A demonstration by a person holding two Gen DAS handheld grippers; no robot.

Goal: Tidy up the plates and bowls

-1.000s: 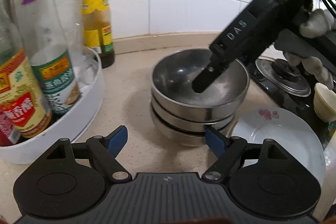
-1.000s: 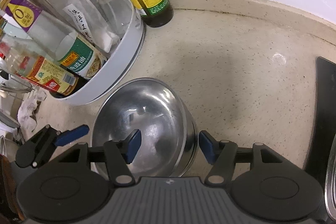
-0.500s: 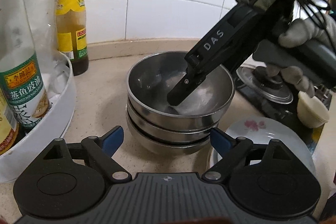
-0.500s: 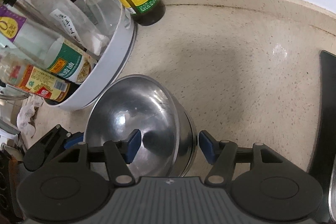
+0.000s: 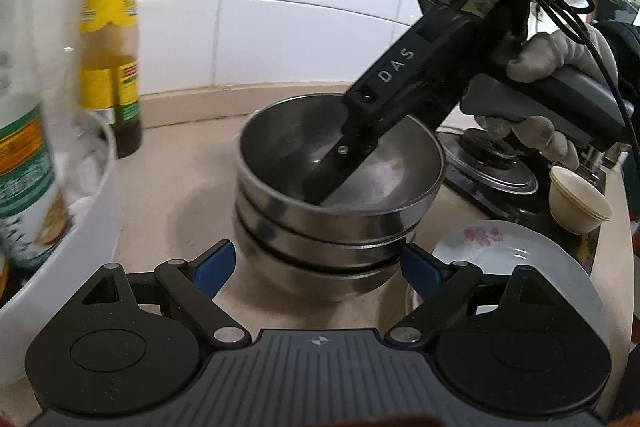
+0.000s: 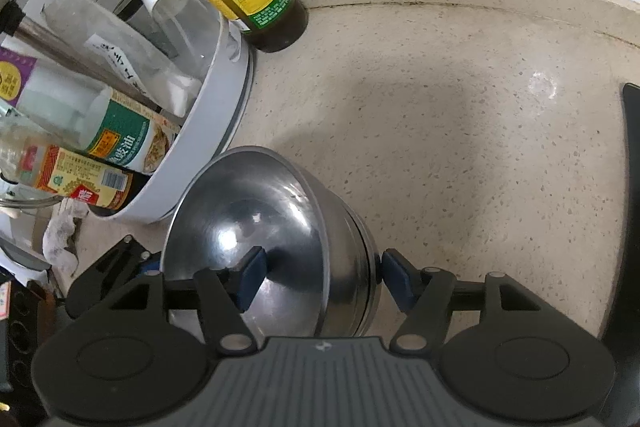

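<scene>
The stack of steel bowls (image 5: 336,211) is sitting on the counter (image 6: 460,131), right of the white condiment tray (image 5: 80,251). The right gripper (image 6: 320,277) is straddling the top bowl's rim, jaws opening, apparently releasing it. The left gripper (image 5: 316,267) is flanking the stack with jaws wide, gripping nothing, probably to steady it.

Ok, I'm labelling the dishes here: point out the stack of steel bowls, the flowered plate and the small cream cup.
stack of steel bowls (image 5: 340,227), left wrist view, outer wall of the stack.
flowered plate (image 5: 516,255), left wrist view, bare white inner surface.
small cream cup (image 5: 576,199), left wrist view, its side wall.
</scene>
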